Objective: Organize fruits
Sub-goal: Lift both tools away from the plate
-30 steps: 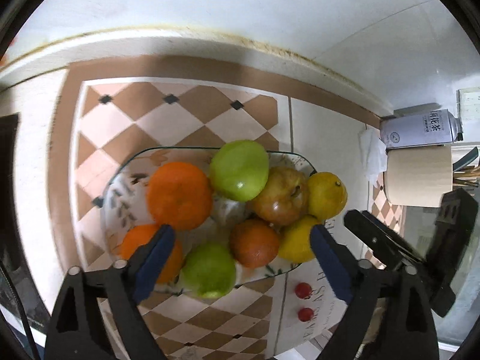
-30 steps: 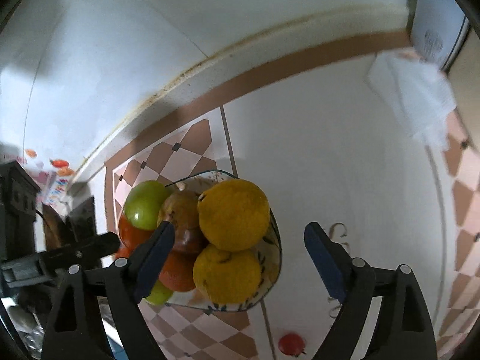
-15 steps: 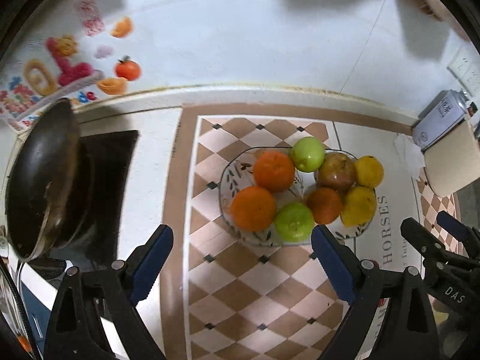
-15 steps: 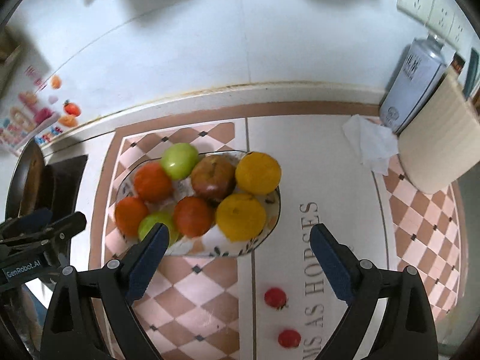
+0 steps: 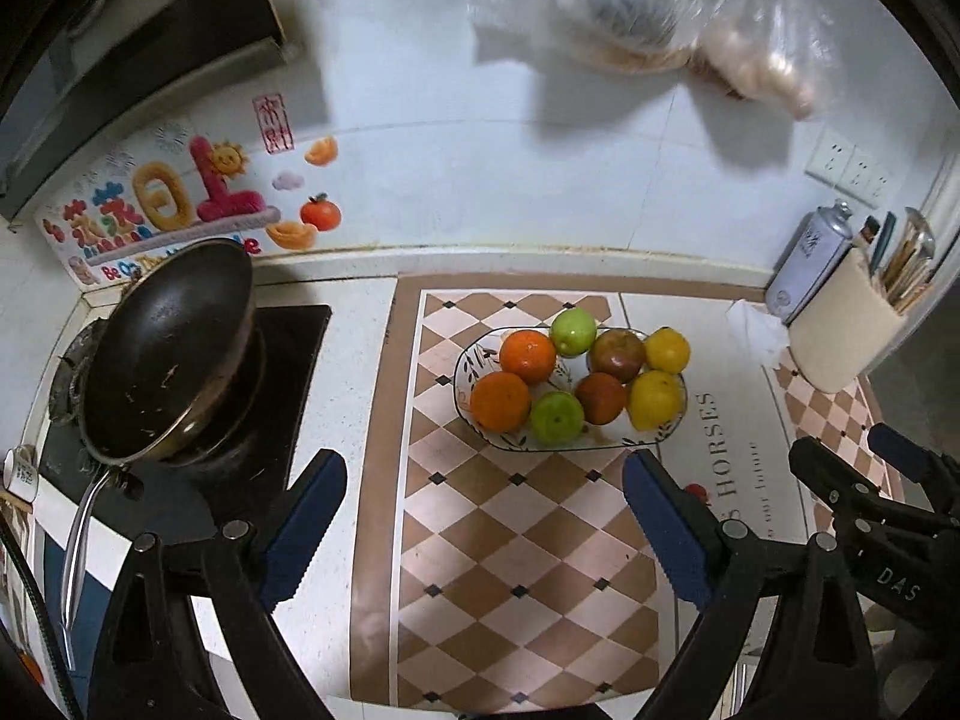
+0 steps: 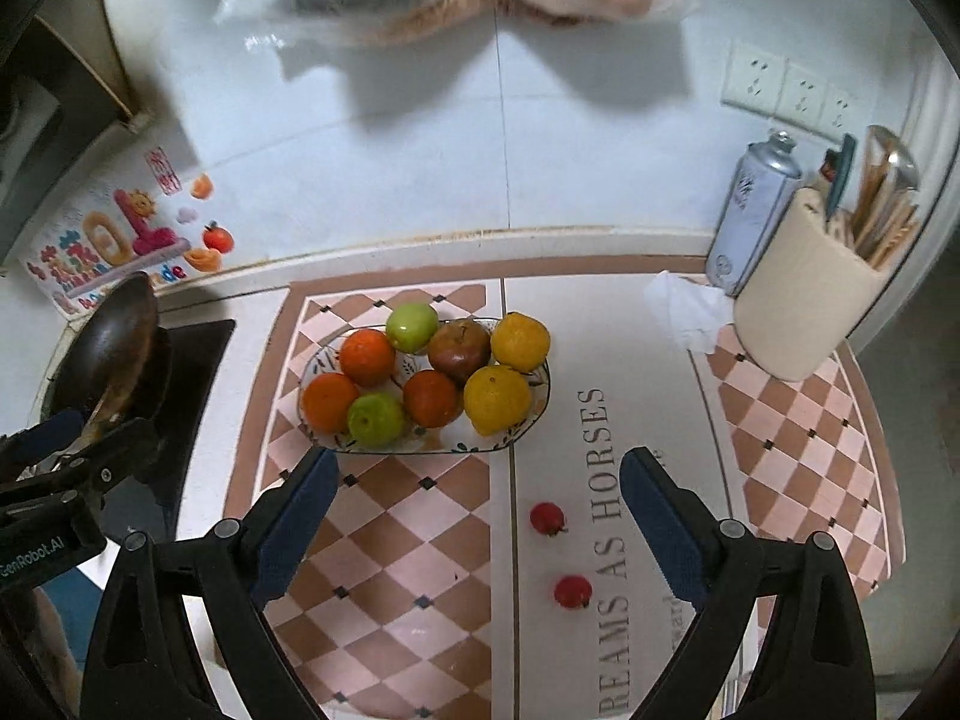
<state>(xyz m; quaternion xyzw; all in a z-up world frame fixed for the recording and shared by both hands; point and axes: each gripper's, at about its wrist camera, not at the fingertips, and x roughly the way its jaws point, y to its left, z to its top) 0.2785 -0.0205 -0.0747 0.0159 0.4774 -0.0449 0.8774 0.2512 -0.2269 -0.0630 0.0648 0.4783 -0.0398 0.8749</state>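
Both the left gripper and right gripper hang wide and empty above the patterned oval plate of sorted fruit, so I'd judge two small red tomatoes next.

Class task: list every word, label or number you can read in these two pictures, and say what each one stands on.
"REAMS AS HORSES": counter mat, its first letter cut off.
"10": wall sticker; its smaller lettering is too blurred.
"DAS": right gripper body.
"enRobot.AI": left gripper body, start cut off.
Spray can label: too blurred to read.
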